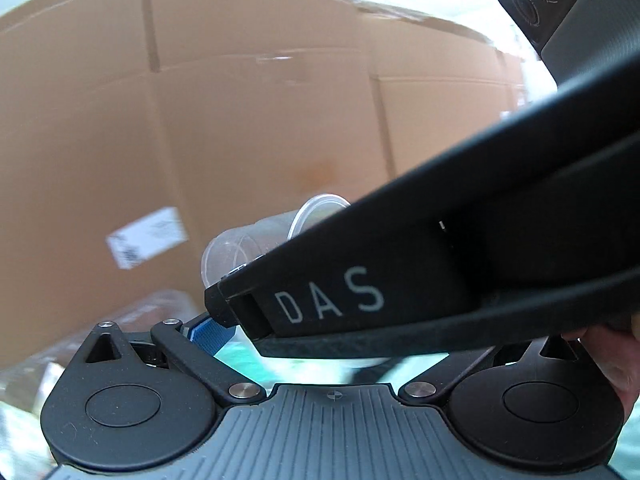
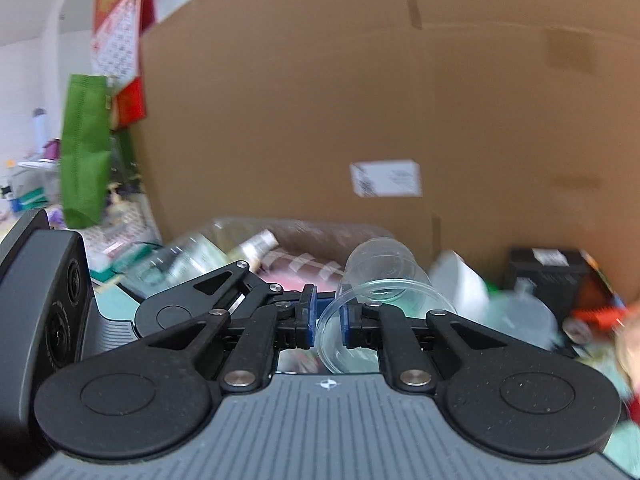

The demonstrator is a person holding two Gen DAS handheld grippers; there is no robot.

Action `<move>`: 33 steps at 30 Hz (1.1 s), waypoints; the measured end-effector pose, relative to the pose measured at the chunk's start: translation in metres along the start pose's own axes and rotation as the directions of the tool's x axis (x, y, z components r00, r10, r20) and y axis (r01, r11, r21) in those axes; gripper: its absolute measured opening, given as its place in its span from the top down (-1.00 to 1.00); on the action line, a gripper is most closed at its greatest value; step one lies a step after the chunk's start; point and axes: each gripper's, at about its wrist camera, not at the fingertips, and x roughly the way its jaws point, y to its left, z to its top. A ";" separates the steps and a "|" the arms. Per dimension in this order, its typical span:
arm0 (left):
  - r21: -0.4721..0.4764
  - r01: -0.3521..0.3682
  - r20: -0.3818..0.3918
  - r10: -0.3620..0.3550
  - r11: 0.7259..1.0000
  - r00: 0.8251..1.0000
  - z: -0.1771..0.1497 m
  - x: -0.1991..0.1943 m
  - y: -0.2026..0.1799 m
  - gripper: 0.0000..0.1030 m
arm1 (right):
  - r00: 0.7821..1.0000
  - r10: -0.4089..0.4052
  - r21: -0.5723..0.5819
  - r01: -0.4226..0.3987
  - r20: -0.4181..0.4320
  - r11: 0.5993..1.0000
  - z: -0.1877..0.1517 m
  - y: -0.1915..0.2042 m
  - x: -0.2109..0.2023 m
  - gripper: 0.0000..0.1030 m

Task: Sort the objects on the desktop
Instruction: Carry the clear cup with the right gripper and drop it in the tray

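Observation:
In the right wrist view, my right gripper (image 2: 327,322) is shut on the rim of a clear plastic cup (image 2: 382,270). The cup tilts up and away, its base toward the cardboard. The left wrist view shows the same cup (image 1: 240,248) poking out behind the right gripper's black body (image 1: 400,264), which crosses the picture diagonally. My left gripper (image 1: 328,346) stands open beneath it; its left blue pad (image 1: 210,334) is bare and far from centre, while the right finger is hidden. The left gripper's linkage (image 2: 216,284) lies just left of the right gripper's fingers.
A tall cardboard box wall (image 2: 360,100) with a white label (image 2: 386,178) fills the background. Below it lie blurred bottles (image 2: 208,250), a black box (image 2: 548,276) and a white packet (image 2: 460,280). A green bag (image 2: 84,148) hangs at left. A hand (image 1: 608,360) grips at right.

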 end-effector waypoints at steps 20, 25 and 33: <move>-0.073 -0.171 -0.202 0.153 0.983 0.967 -0.001 0.038 0.114 -1.00 | 0.988 0.119 0.092 -0.110 -0.097 0.990 0.051 -0.015 0.137 0.40; -0.061 -0.185 -0.181 0.171 0.981 0.968 -0.002 0.016 0.105 -1.00 | 0.990 0.110 0.083 -0.103 -0.089 0.991 0.047 -0.017 0.118 0.32; -0.155 -0.210 -0.126 0.191 0.965 0.973 -0.011 -0.035 0.087 -1.00 | 0.998 0.059 0.100 -0.055 -0.036 0.993 0.024 -0.018 0.064 0.29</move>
